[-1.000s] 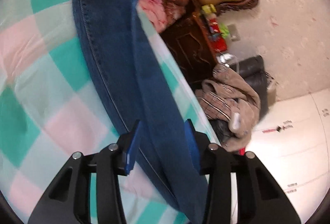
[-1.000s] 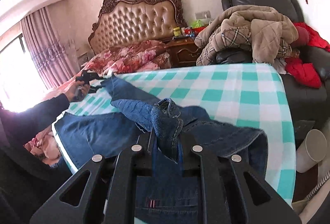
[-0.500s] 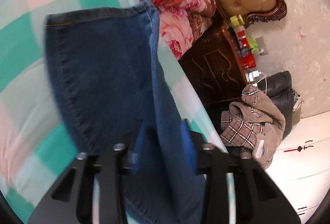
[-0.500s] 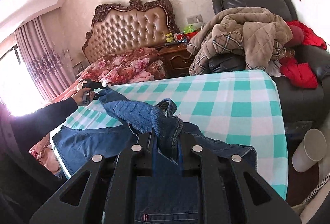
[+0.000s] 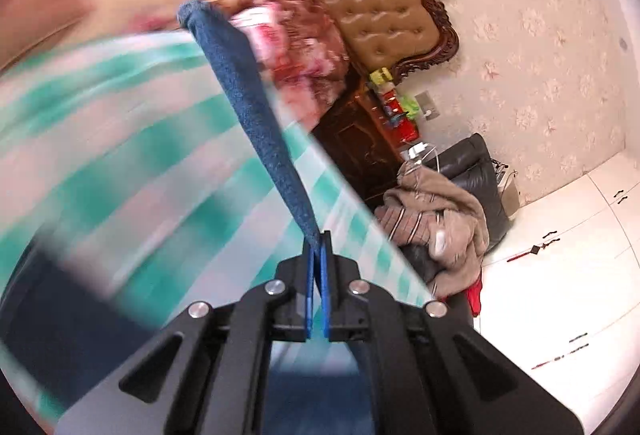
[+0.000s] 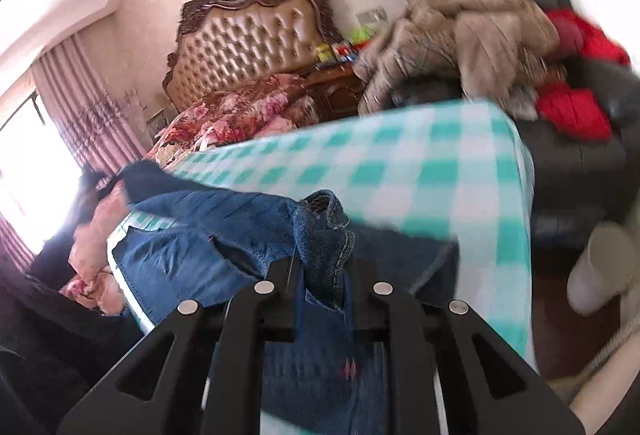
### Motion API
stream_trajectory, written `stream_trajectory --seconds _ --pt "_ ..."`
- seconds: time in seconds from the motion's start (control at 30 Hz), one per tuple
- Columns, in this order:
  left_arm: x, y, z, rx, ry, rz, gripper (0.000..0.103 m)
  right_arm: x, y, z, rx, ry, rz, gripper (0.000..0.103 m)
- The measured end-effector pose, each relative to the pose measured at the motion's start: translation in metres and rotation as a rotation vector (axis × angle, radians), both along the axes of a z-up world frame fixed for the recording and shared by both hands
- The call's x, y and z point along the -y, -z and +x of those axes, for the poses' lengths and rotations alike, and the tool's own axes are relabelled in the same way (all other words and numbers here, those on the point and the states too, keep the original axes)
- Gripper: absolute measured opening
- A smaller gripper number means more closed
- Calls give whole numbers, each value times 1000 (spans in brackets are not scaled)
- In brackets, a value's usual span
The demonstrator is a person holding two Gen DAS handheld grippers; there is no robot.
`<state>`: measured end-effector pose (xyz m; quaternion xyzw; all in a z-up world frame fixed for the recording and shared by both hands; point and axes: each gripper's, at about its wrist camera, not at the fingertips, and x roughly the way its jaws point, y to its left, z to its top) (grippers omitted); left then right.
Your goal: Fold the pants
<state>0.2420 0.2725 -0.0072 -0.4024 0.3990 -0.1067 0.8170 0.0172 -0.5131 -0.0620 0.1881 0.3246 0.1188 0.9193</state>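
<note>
Blue denim pants lie partly on a table with a green, pink and white checked cloth [image 6: 420,163]. My left gripper [image 5: 318,247] is shut on the hem end of a pant leg [image 5: 248,103], which stretches edge-on, lifted above the cloth [image 5: 120,155]. My right gripper [image 6: 320,267] is shut on a bunched fold of the pants [image 6: 324,231] near the waist; the rest of the denim [image 6: 192,235] drapes left and below it. The view is motion-blurred.
A bed with a tufted tan headboard [image 6: 248,39] and floral bedding [image 6: 240,111] stands behind the table. A black sofa piled with a beige coat [image 6: 460,35] and red clothes [image 6: 572,103] is at the right. A white cup [image 6: 600,267] stands on the floor.
My left gripper closed on the pant leg end and lifted it off the cloth. My right gripper stayed shut on the waist fold and shifted; both views now blur with motion.
</note>
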Motion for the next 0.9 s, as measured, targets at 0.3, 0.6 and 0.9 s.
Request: stream_trajectory --seconds 0.3,0.6,0.9 --pt "-28 136 -145 -177 -89 -71 2 1 83 -45 -172 175 220 33" --pt "-35 149 -150 -145 -106 -143 8 -8 78 -82 -234 443 404 86" --pt "-35 161 -149 -151 -114 -191 14 -25 69 -84 -260 474 428 79"
